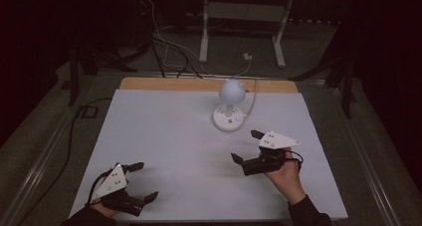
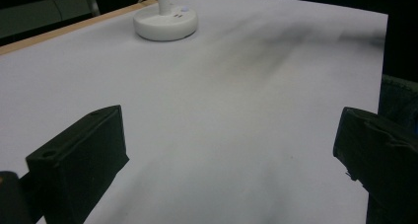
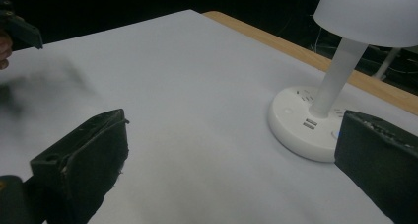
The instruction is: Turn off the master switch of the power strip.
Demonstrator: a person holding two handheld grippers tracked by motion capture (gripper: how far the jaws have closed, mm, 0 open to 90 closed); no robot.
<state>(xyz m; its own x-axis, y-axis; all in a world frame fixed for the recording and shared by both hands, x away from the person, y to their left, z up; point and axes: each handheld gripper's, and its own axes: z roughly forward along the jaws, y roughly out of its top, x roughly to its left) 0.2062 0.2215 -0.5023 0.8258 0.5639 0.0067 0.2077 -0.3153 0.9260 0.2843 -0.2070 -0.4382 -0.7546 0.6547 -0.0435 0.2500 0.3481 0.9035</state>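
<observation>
A white desk lamp (image 1: 231,106) with a dome shade and a round base stands at the back middle of the white table top (image 1: 164,131). Its base (image 2: 165,22) appears far off in the left gripper view, and close at the right as the lamp base (image 3: 305,120) in the right gripper view. My left gripper (image 1: 141,182) rests near the front left edge, jaws wide apart, nothing between them. My right gripper (image 1: 247,146) is held in front of the lamp and a little to its right, open and empty.
A wooden strip (image 1: 169,83) runs along the table's far edge. Behind it, cables (image 1: 164,47) lie on the floor near a white desk frame (image 1: 244,27). The lamp's cord (image 1: 254,94) curves off the back. The room is dim.
</observation>
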